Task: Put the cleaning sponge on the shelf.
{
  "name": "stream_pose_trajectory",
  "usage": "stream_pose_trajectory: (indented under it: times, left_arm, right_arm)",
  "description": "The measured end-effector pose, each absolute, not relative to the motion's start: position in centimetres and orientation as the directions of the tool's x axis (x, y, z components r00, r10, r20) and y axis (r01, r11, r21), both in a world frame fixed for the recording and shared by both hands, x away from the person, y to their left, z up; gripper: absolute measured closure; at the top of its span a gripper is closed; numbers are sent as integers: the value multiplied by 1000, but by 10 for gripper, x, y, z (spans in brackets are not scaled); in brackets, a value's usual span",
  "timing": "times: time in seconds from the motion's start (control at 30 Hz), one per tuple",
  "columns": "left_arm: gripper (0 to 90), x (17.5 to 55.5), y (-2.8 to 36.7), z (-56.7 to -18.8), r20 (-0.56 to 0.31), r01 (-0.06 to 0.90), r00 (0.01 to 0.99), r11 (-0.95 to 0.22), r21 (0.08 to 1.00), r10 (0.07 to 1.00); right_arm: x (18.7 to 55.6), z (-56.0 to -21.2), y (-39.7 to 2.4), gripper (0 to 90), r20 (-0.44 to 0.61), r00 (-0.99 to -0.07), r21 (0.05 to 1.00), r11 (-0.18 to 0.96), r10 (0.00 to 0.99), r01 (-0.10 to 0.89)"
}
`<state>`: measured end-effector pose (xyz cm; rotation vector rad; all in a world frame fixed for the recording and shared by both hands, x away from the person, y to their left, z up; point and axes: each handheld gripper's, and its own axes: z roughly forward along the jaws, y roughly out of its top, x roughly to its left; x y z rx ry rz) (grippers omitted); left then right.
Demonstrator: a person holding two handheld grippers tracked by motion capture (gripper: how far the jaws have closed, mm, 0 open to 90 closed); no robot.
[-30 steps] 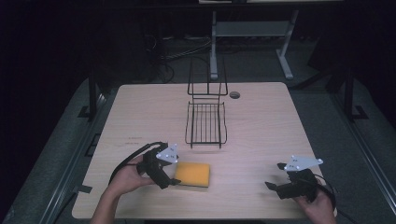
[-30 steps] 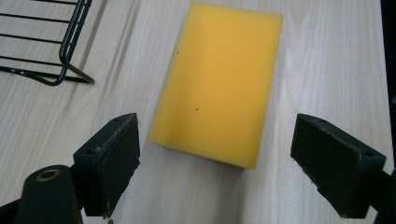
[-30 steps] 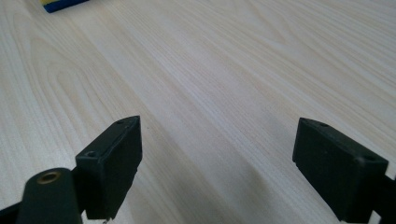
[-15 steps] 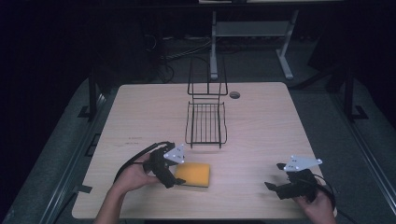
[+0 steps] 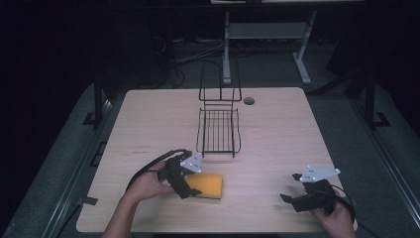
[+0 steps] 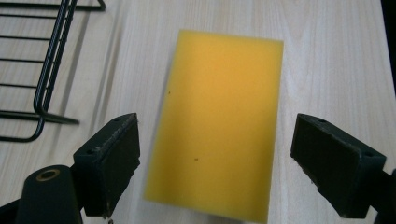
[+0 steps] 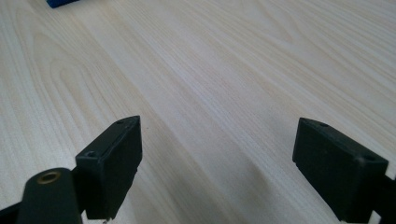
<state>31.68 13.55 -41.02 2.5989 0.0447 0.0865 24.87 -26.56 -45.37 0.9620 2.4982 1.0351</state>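
A yellow rectangular sponge (image 5: 209, 185) lies flat on the wooden table near its front edge. My left gripper (image 5: 190, 187) hovers over the sponge's left end, held by a hand. In the left gripper view the sponge (image 6: 219, 121) sits between the two black jaws, which stand wide apart on either side of it; my left gripper (image 6: 215, 163) is open. My right gripper (image 5: 289, 198) rests low at the front right of the table, far from the sponge. Its jaws are spread wide over bare wood in the right gripper view, so my right gripper (image 7: 215, 158) is open and holds nothing.
A black wire rack (image 5: 218, 130) with an upright back stands at the table's middle, just beyond the sponge; its corner (image 6: 44, 70) lies close to my left jaw. A round cable hole (image 5: 248, 100) is at the back. A blue object (image 7: 63, 3) shows at the far edge.
My left gripper has moved right and forward, coming over the sponge's left end. The right gripper has stayed in place.
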Motion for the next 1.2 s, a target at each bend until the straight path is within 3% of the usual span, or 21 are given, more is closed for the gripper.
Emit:
stream_pose_trajectory:
  times: [1.2]
  left_arm:
    - [150,324,114,-429,26,-26,1000,-884,467,-16]
  right_arm:
    - [248,-452,-265,153,10,-751,710,524,660,470]
